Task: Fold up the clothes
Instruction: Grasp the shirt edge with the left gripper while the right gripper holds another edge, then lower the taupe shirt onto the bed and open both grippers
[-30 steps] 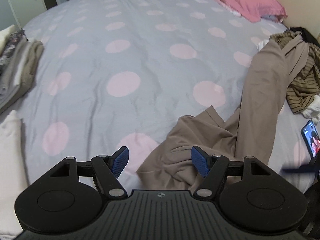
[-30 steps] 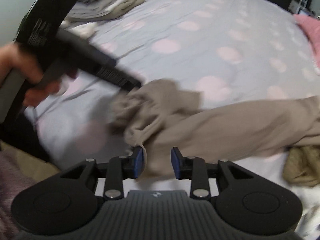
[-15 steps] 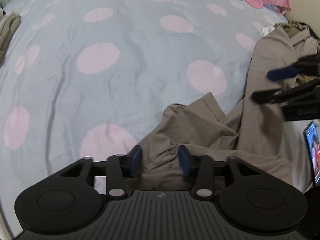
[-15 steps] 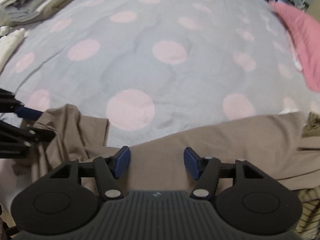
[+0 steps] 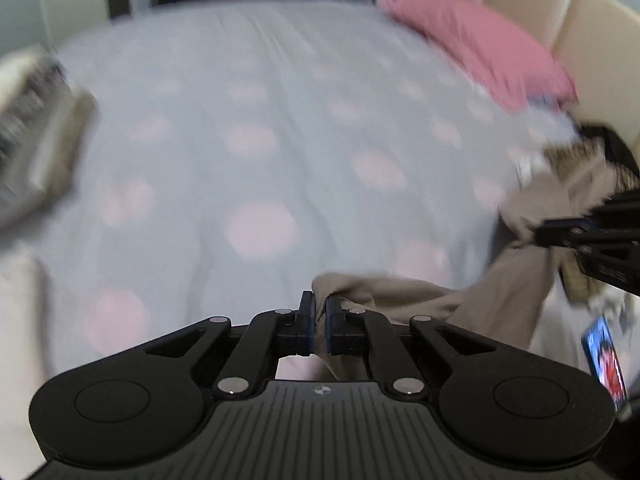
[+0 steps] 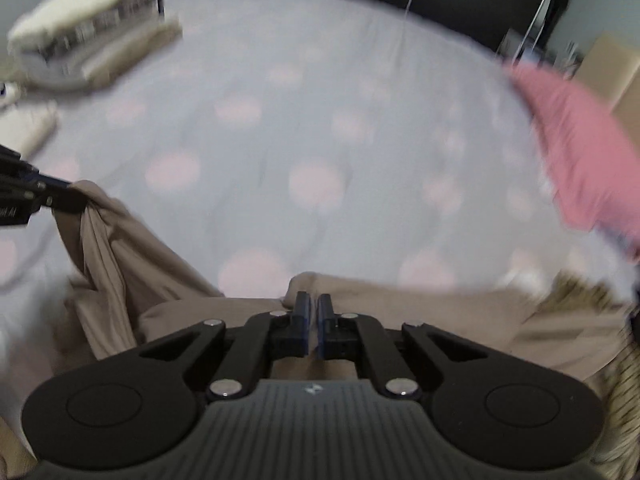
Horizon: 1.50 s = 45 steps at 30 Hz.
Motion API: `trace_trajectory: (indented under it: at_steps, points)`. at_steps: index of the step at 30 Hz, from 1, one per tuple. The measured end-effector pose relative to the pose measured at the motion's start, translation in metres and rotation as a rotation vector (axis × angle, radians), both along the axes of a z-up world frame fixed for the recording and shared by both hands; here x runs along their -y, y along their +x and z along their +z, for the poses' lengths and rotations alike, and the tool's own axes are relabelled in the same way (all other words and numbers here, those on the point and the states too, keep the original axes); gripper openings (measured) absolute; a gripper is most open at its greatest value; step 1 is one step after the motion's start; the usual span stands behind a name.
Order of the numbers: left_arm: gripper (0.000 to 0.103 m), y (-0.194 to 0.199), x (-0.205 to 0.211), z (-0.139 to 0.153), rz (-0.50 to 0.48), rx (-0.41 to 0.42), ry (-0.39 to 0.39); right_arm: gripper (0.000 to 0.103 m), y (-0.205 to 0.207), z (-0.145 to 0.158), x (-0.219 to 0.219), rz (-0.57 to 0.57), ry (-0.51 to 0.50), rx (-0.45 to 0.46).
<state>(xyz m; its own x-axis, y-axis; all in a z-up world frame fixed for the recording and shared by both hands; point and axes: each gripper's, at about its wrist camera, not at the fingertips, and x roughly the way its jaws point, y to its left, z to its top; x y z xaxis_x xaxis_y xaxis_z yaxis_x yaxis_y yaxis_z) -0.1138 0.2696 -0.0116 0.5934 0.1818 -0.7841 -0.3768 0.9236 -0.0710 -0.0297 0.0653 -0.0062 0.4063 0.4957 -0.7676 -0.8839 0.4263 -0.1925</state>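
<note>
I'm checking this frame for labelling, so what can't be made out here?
- Folded stack, right wrist view: motion blur smears its layers.
- Brown garment, both views: its type is unclear; the gripper bodies hide its near part.
- Phone, left wrist view: screen blurred.
- Striped clothes, right wrist view: cut off at the edge.
</note>
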Motion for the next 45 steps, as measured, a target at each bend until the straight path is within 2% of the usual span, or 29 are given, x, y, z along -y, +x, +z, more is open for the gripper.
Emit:
trace_trajectory:
  at_steps: [2, 6, 10, 11, 13, 15, 18, 25, 30, 33, 37, 38, 41, 43, 45]
  points:
    - [0.003, -0.007, -0.009, 0.026, 0.030, 0.053, 0.042, 0.004, -0.009, 0.034, -0.002, 0.006, 0.074, 0.040]
    - [0.002, -0.025, -0.031, 0.100, 0.119, 0.196, 0.182, 0.004, -0.029, 0.101, -0.003, 0.028, 0.237, 0.097]
    - [0.002, -0.046, -0.041, 0.164, 0.187, 0.323, 0.298, 0.004, -0.047, 0.150, -0.002, 0.052, 0.382, 0.156]
    - [0.002, -0.050, -0.042, 0.171, 0.194, 0.333, 0.304, 0.004, -0.051, 0.157, -0.002, 0.059, 0.403, 0.156]
    - [0.002, -0.057, -0.044, 0.167, 0.182, 0.309, 0.279, 0.004, -0.057, 0.160, 0.000, 0.064, 0.415, 0.134]
    - [0.002, -0.063, -0.046, 0.164, 0.171, 0.284, 0.254, 0.004, -0.062, 0.152, -0.002, 0.072, 0.378, 0.112]
    - [0.002, -0.071, -0.047, 0.153, 0.149, 0.236, 0.213, 0.004, -0.070, 0.112, 0.002, 0.083, 0.270, 0.050]
    - [0.003, -0.096, -0.031, 0.030, 0.063, -0.086, 0.072, 0.004, -0.089, -0.013, 0.030, 0.077, -0.026, -0.147]
    - [0.003, -0.112, -0.012, -0.037, 0.000, -0.295, 0.024, 0.004, -0.102, -0.064, 0.041, 0.102, -0.164, -0.233]
    - [0.003, -0.125, -0.016, -0.059, 0.001, -0.354, -0.005, 0.005, -0.109, -0.071, 0.046, 0.128, -0.198, -0.252]
    - [0.004, -0.142, -0.028, -0.074, 0.001, -0.387, -0.059, 0.012, -0.106, -0.053, 0.040, 0.178, -0.199, -0.259]
    - [0.005, -0.145, -0.029, -0.075, -0.005, -0.387, -0.071, 0.018, -0.106, -0.047, 0.038, 0.198, -0.197, -0.249]
    - [0.022, -0.149, -0.029, -0.072, -0.015, -0.378, -0.085, 0.028, -0.107, -0.028, 0.028, 0.250, -0.189, -0.215]
    - [0.039, -0.149, -0.030, -0.066, -0.018, -0.359, -0.090, 0.029, -0.106, -0.015, 0.018, 0.275, -0.178, -0.200]
    - [0.048, -0.146, -0.031, -0.064, -0.027, -0.340, -0.093, 0.031, -0.104, -0.009, 0.003, 0.281, -0.157, -0.207]
